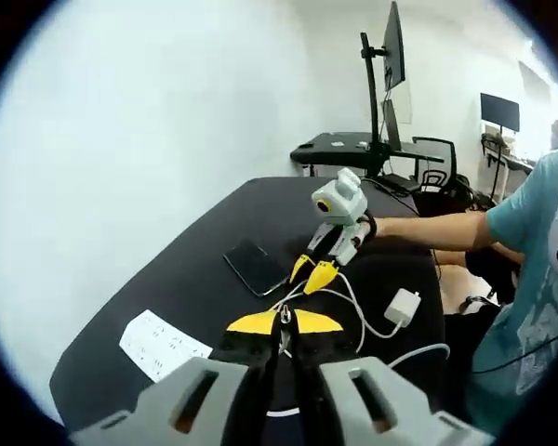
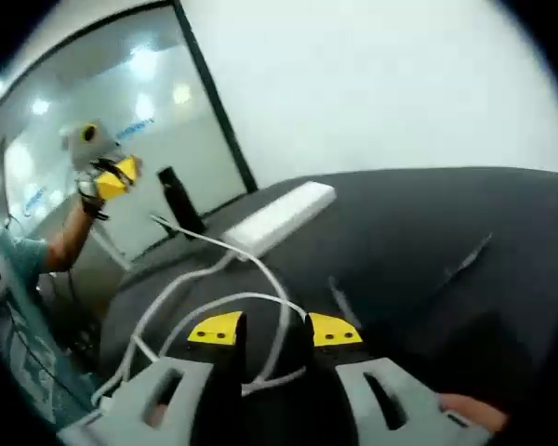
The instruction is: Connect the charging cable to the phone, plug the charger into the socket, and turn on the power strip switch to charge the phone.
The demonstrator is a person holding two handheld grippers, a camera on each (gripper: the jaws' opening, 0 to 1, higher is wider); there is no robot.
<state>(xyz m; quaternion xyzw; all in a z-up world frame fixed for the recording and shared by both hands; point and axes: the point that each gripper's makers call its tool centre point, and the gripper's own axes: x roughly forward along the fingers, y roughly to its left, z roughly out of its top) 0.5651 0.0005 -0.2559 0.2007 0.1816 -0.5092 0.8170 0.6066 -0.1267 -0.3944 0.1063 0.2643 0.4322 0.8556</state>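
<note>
Between left gripper (image 1: 285, 321) fingers, white cable end (image 1: 285, 316); phone (image 1: 256, 266) beyond.

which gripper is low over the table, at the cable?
The right gripper, yellow tips straddling the white cable beside the phone. The left gripper is held up, off the table.

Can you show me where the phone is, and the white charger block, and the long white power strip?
phone (image 1: 257, 267), left gripper view, middle of its dark screen.
charger block (image 1: 403, 306), left gripper view, centre of its white body.
power strip (image 2: 279, 216), right gripper view, middle of its top face.
</note>
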